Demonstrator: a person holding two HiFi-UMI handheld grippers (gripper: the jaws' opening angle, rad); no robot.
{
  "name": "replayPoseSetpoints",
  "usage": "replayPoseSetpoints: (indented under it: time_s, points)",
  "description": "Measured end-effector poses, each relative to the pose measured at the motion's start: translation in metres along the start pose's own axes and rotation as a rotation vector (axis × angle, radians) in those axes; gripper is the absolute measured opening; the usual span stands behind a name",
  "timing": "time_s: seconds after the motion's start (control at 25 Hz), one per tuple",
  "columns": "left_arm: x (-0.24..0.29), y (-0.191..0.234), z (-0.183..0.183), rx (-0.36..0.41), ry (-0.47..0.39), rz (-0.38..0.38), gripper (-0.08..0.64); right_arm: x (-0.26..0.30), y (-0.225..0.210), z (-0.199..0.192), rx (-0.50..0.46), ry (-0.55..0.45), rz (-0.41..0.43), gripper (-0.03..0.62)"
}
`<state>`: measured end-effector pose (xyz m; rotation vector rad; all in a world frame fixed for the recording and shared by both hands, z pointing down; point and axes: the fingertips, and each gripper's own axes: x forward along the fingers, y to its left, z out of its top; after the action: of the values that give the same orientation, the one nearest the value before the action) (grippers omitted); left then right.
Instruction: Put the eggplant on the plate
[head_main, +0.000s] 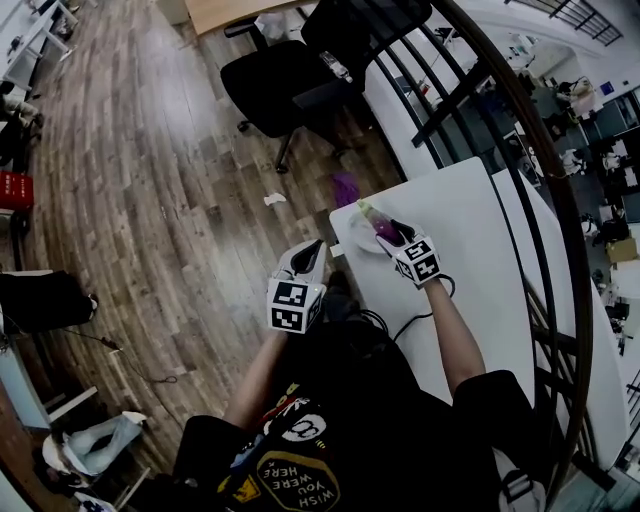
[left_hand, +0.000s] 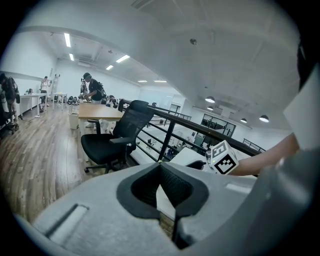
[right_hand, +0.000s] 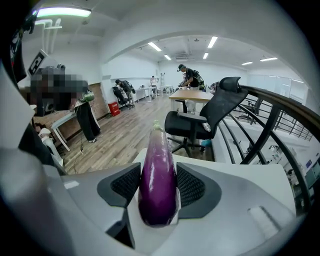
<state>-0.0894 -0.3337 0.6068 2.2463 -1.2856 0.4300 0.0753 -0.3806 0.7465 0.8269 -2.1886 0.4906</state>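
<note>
A long purple eggplant (head_main: 380, 226) (right_hand: 159, 175) with a pale tip sits clamped between the black pads of my right gripper (head_main: 392, 235) (right_hand: 159, 186), which is shut on it. It hangs just over a small white plate (head_main: 360, 240) at the near left corner of the white table (head_main: 470, 260); whether it touches the plate I cannot tell. My left gripper (head_main: 308, 252) (left_hand: 162, 187) is to the left, off the table's edge and above the wooden floor. It is shut with nothing in it.
A black office chair (head_main: 290, 80) (left_hand: 112, 142) stands beyond the table's far end. A dark railing (head_main: 520, 110) curves along the table's right side. A purple object (head_main: 345, 187) and a paper scrap (head_main: 273, 199) lie on the floor. A black cable (head_main: 405, 322) hangs near my body.
</note>
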Motion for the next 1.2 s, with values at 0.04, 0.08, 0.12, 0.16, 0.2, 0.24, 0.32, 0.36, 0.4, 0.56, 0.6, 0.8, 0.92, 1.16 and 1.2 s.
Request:
replayPoseSetpoints:
  time_s: [0.04,0.08,0.12,0.16,0.2,0.24,0.32,0.36,0.4,0.56,0.6,0.8,0.92,1.16,1.2]
  points:
    - [-0.001,0.002,-0.001,-0.001,0.002,0.004,0.005,0.005,-0.001,-0.003,-0.012,0.016,0.004,0.227]
    - [-0.002,0.003,-0.002,-0.002,0.005,0.008,0.005,0.009,-0.001,-0.006,-0.023,0.032,0.008,0.227]
    - [-0.004,0.005,-0.002,-0.002,0.007,0.012,0.005,0.014,-0.002,-0.009,-0.032,0.049,0.012,0.227]
    - [-0.005,0.007,-0.003,0.002,0.010,0.017,0.005,0.018,-0.002,-0.013,-0.040,0.065,0.017,0.227]
    - [-0.007,0.008,-0.004,0.007,0.013,0.023,0.005,0.023,-0.003,-0.017,-0.048,0.080,0.021,0.227]
    - [-0.008,0.009,-0.004,0.015,0.015,0.028,0.005,0.027,-0.003,-0.020,-0.056,0.094,0.026,0.227]
    - [-0.011,0.011,-0.005,0.024,0.019,0.038,0.005,0.033,-0.003,-0.025,-0.069,0.117,0.035,0.227]
    - [-0.012,0.012,-0.004,0.024,0.019,0.042,0.005,0.036,-0.002,-0.026,-0.075,0.125,0.039,0.227]
    - [-0.014,0.013,-0.004,0.023,0.018,0.046,0.005,0.038,-0.002,-0.028,-0.080,0.133,0.042,0.227]
    - [-0.015,0.017,-0.008,0.017,0.020,0.055,0.005,0.047,-0.005,-0.037,-0.095,0.165,0.048,0.227]
    - [-0.014,0.017,-0.009,0.015,0.022,0.057,0.005,0.049,-0.005,-0.039,-0.096,0.174,0.051,0.227]
    - [-0.016,0.018,-0.008,0.010,0.023,0.059,0.005,0.052,-0.005,-0.045,-0.113,0.211,0.057,0.227]
    - [-0.018,0.018,-0.008,0.011,0.026,0.060,0.005,0.055,-0.005,-0.048,-0.136,0.226,0.053,0.227]
    - [-0.015,0.016,-0.008,0.012,0.029,0.057,0.005,0.058,-0.009,-0.054,-0.146,0.248,0.051,0.227]
    - [-0.014,0.016,-0.009,0.011,0.030,0.056,0.005,0.058,-0.009,-0.054,-0.143,0.248,0.049,0.227]
